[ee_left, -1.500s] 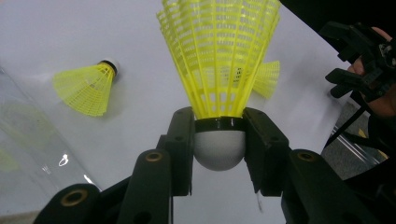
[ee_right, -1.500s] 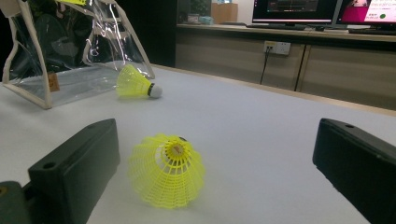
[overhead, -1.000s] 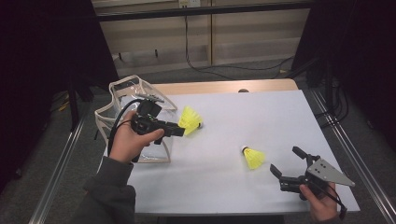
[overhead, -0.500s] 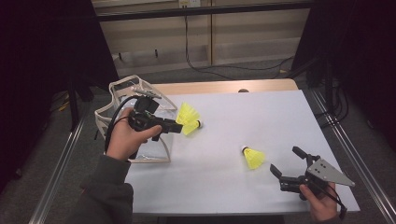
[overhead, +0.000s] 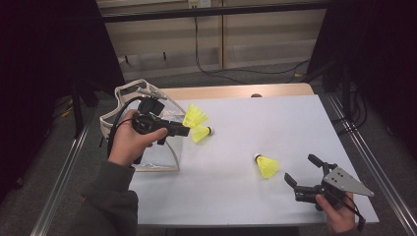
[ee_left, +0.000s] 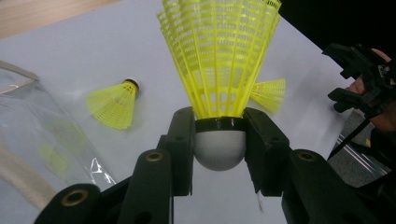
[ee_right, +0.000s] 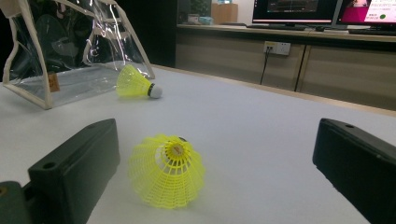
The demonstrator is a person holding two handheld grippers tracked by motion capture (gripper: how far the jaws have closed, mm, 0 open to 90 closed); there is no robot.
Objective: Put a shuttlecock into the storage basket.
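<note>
Left gripper [overhead: 186,132] clamped on one shuttlecock [ee_left: 219,74] beside clear bag [overhead: 129,98]; not bagged. Two shuttlecocks [overhead: 267,166] loose on table; right gripper [overhead: 301,172] open, empty.

The left tongs [overhead: 186,132], clamped on a yellow shuttlecock [overhead: 195,116], have drawn back toward the clear bag [overhead: 129,98].

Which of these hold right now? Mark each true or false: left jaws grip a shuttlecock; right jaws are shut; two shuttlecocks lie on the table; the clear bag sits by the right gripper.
1. The left gripper holds a shuttlecock by its cork: true.
2. The right gripper is shut: false, its jaws stand open, holding nothing.
3. Two shuttlecocks lie on the table: true.
4. The clear bag sits by the right gripper: false, it is beside the left one.
</note>
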